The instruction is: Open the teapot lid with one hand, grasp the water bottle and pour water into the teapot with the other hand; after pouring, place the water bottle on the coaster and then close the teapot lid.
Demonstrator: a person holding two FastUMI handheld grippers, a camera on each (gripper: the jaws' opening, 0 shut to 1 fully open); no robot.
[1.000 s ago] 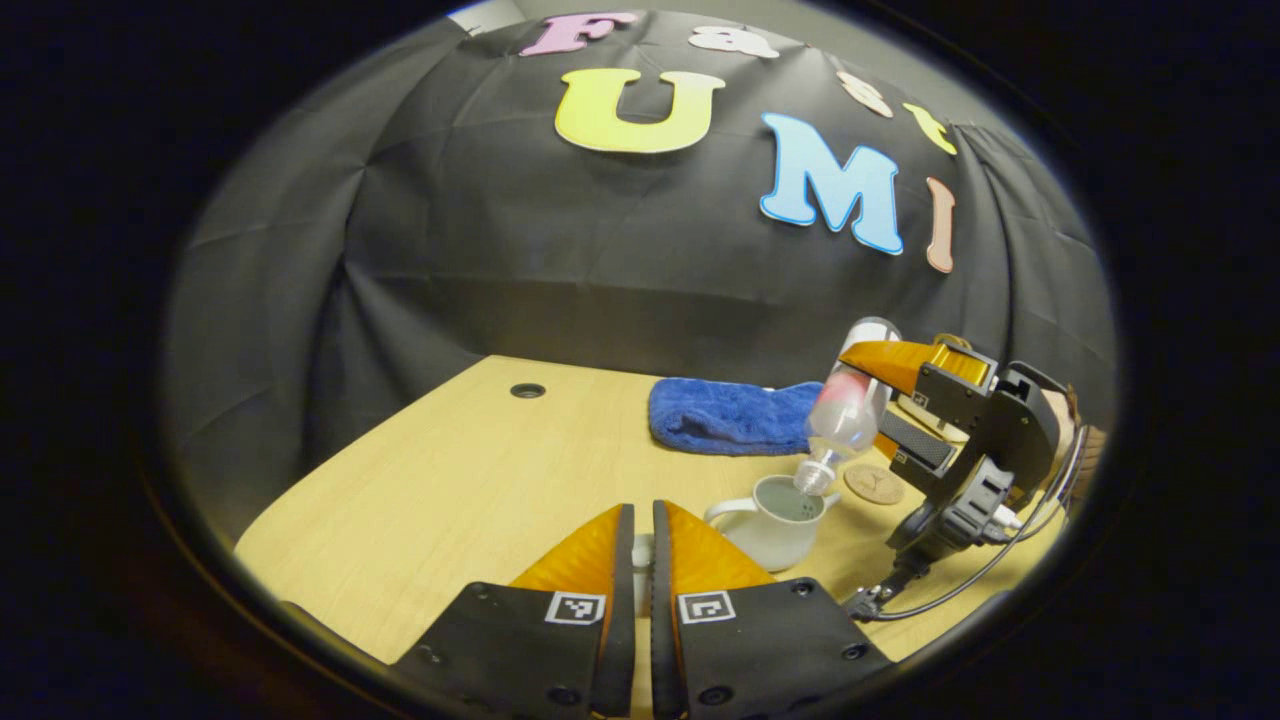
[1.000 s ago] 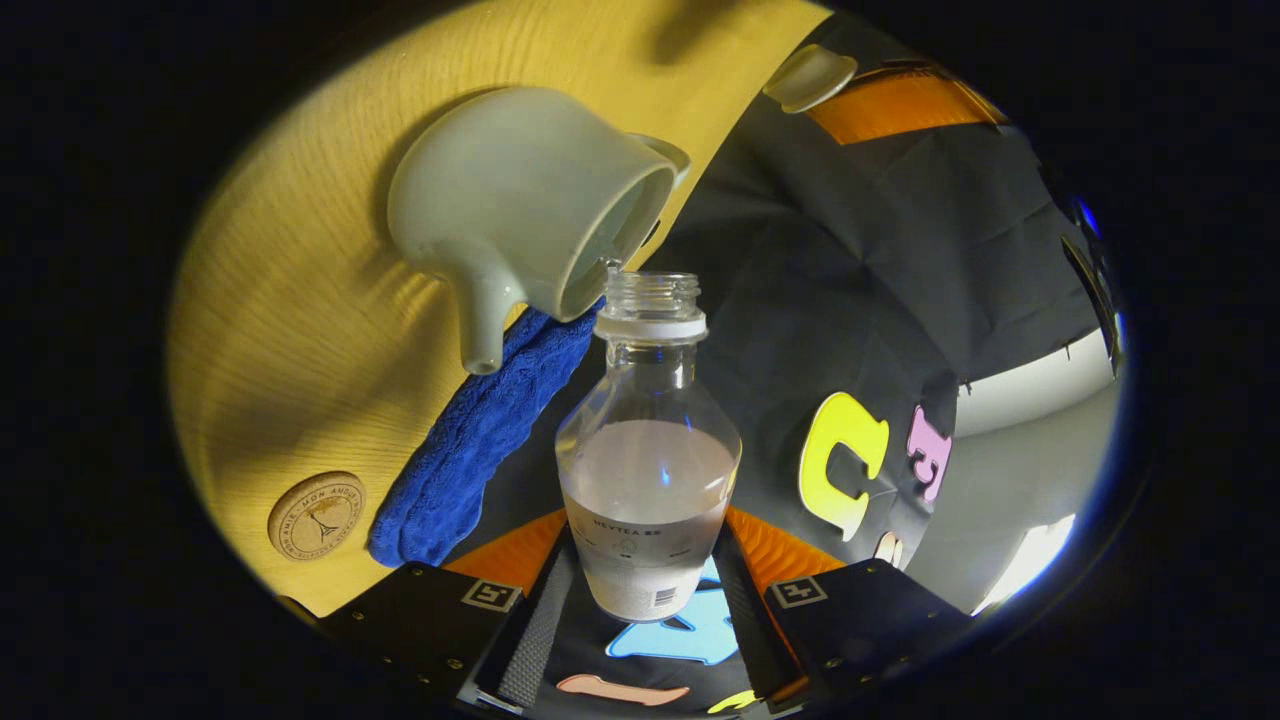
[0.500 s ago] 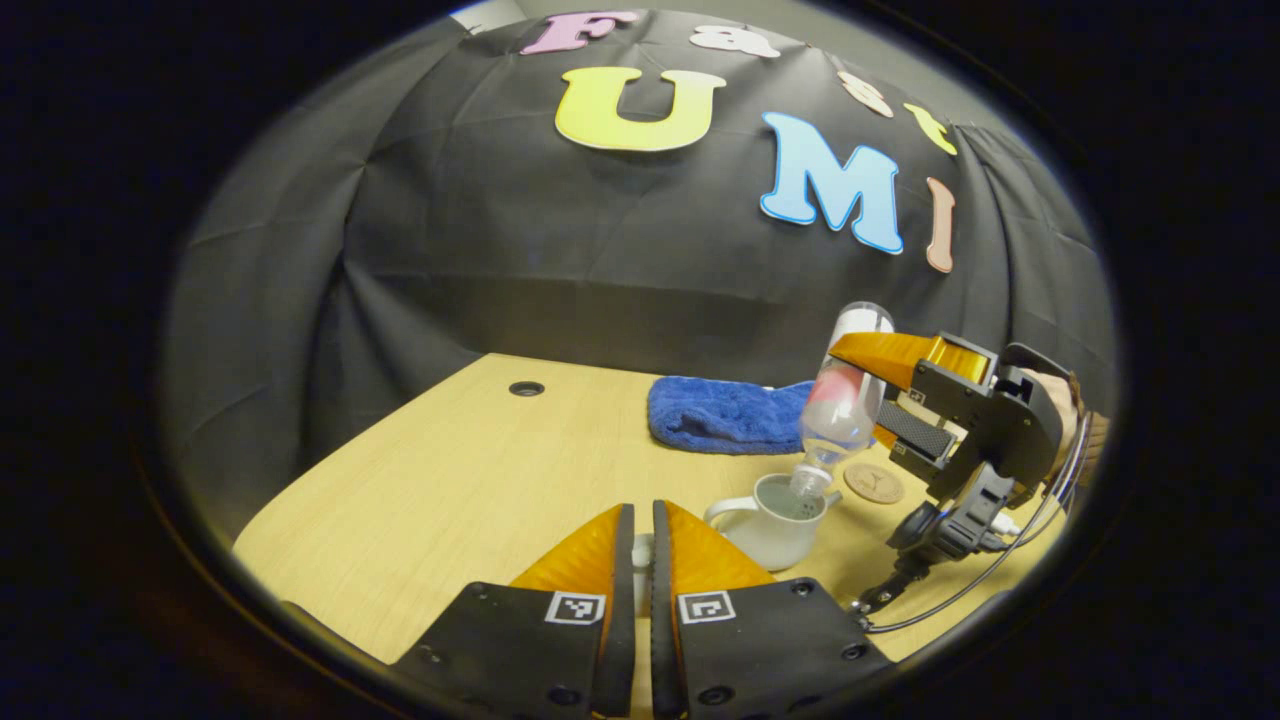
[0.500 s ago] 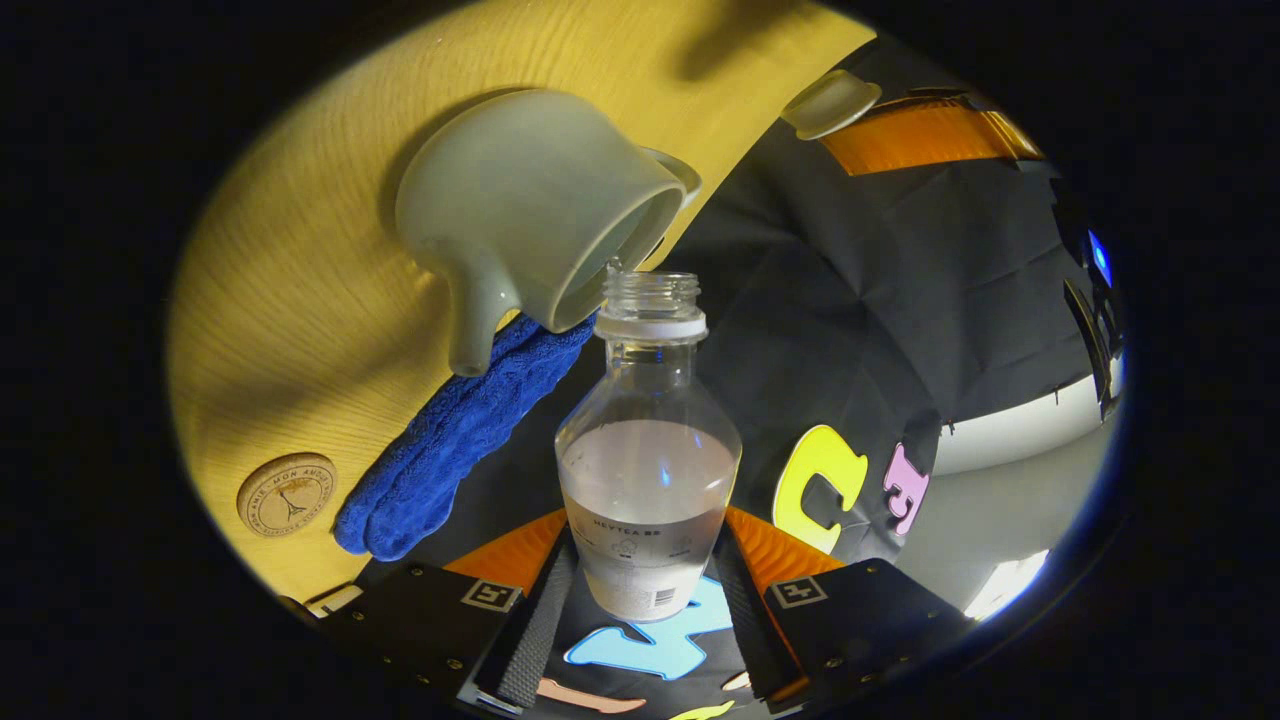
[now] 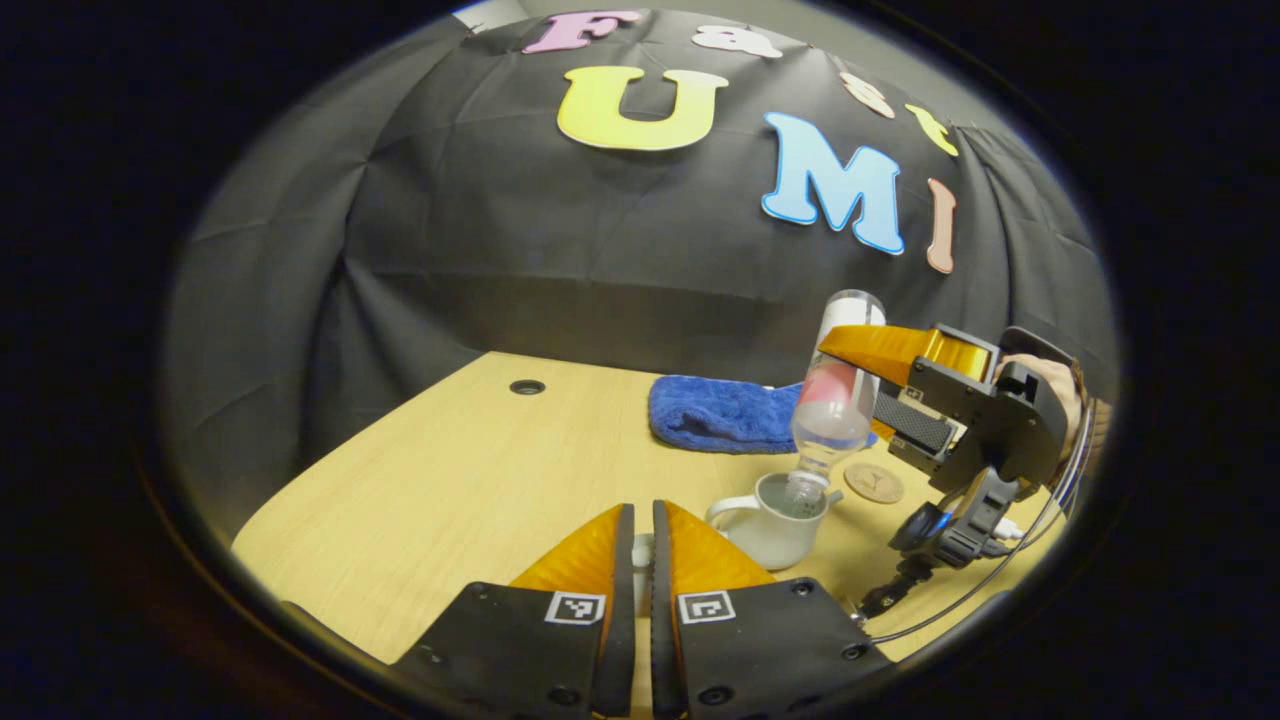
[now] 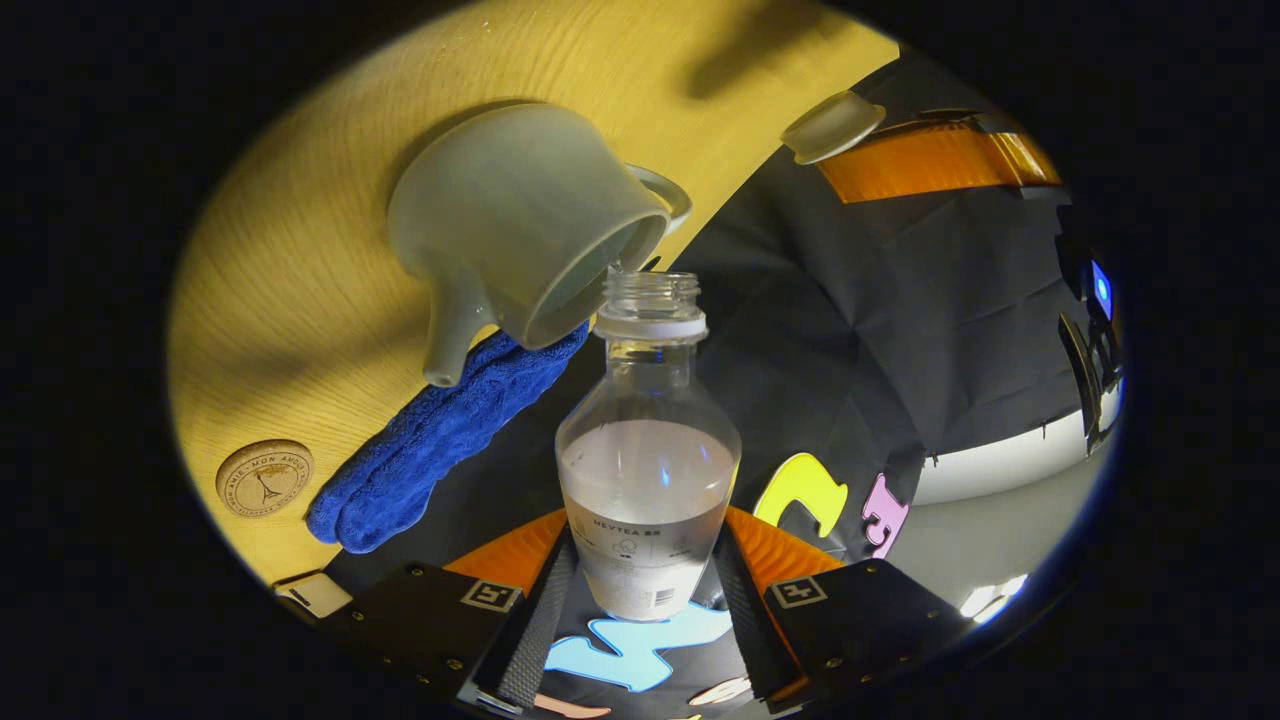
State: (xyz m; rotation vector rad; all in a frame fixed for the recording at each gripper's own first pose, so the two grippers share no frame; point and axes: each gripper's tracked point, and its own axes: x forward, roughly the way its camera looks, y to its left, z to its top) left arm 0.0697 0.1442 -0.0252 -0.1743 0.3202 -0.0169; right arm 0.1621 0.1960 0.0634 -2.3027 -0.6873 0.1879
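- Over the open teapot [image 5: 775, 520], we have the water bottle [image 5: 835, 400] tipped steeper than a second ago: its base now points higher and its neck reaches down to the pot's mouth.
- Our right tongs [image 6: 645, 585] are clenched on the bottle's lower body, both fingers pressing its sides; in the right gripper view the bottle's open mouth sits right at the teapot's rim [image 6: 600, 275].
- Water remains in the bottle, gathered toward the neck. We think a thin stream is running into the pot, but it is too fine to confirm.
- Our left tongs [image 5: 643, 560] are nearly closed on something pale, which we take to be the teapot lid [image 6: 832, 125]; the right gripper view shows the lid at the tips of those tongs, held up and away from the pot.
- On the tabletop [image 5: 470, 480], the round cork coaster [image 5: 873, 483] lies bare just beside the teapot, with the blue towel [image 5: 725, 412] behind it.
- We judge the pour to be under way rather than done: the steeper tilt should speed the flow, so the neck must stay over the opening. Righting the bottle, setting it on the coaster and closing the lid are not yet done.
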